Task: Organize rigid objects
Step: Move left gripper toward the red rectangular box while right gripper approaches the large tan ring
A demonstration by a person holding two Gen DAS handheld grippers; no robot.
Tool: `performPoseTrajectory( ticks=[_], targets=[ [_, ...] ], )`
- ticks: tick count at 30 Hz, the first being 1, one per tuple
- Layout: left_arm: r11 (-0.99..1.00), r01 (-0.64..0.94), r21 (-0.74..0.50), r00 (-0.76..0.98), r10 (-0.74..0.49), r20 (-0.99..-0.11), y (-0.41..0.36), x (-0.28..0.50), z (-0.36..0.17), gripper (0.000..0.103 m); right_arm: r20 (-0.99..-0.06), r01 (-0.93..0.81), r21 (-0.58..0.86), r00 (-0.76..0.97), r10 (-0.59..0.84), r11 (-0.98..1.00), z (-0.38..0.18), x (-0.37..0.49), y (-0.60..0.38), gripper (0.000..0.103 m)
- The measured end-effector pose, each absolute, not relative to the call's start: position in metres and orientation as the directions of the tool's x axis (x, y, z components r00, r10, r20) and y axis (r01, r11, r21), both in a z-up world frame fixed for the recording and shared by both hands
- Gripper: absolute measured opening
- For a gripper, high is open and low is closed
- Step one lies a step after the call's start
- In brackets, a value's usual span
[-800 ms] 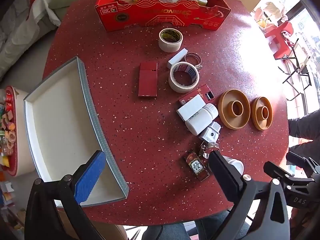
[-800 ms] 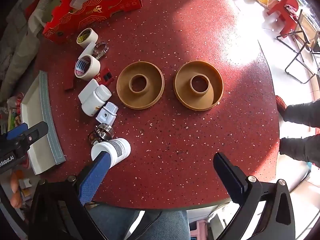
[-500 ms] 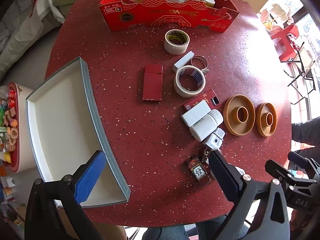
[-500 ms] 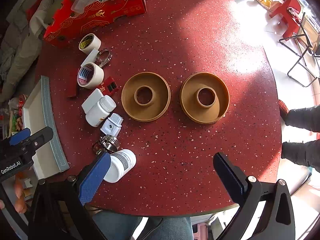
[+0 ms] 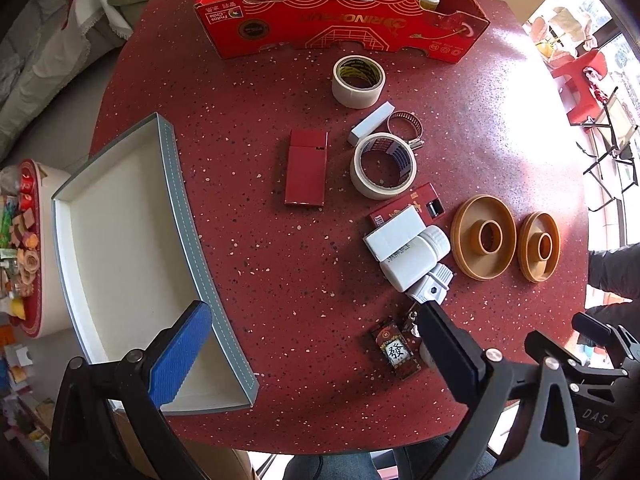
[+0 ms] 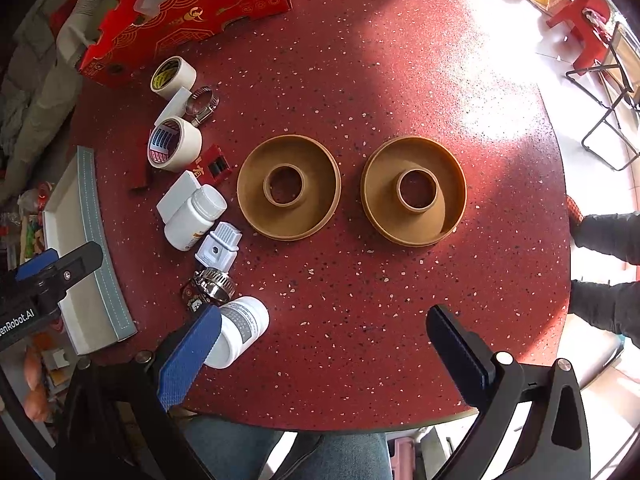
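White, the empty tray point(image 5: 120, 240) lay left of the clutter; both hand-held grippers point(image 5: 304, 344) point(image 6: 320, 340) hung released above the desk point(image 6: 360, 80) — best start with the near bottle point(image 6: 240, 332), squarely

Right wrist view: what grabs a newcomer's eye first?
Two tan ring-shaped dishes, one beside the other, sit side by side mid-table. Left of them runs a clutter of white bottles and tape rolls, with a red printed cardboard box at the far edge. An empty white tray with a grey rim sits at the left edge.
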State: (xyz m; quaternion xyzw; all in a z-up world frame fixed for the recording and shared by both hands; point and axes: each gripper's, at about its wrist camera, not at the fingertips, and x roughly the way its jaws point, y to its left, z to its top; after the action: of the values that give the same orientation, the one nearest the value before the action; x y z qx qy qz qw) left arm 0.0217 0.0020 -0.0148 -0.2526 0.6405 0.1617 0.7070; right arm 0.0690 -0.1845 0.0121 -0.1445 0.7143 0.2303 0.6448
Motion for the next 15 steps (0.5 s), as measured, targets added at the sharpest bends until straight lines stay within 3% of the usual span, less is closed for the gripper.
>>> performPoseTrajectory(
  ticks=[15],
  targets=[
    [0.823,-0.567,-0.021,0.044,0.005,-0.999,0.026,0.049,-0.045,0.103,-0.988,-0.471,0.136,-0.13,0.084,0.872,0.0,0.083,-0.197,0.103]
  ],
)
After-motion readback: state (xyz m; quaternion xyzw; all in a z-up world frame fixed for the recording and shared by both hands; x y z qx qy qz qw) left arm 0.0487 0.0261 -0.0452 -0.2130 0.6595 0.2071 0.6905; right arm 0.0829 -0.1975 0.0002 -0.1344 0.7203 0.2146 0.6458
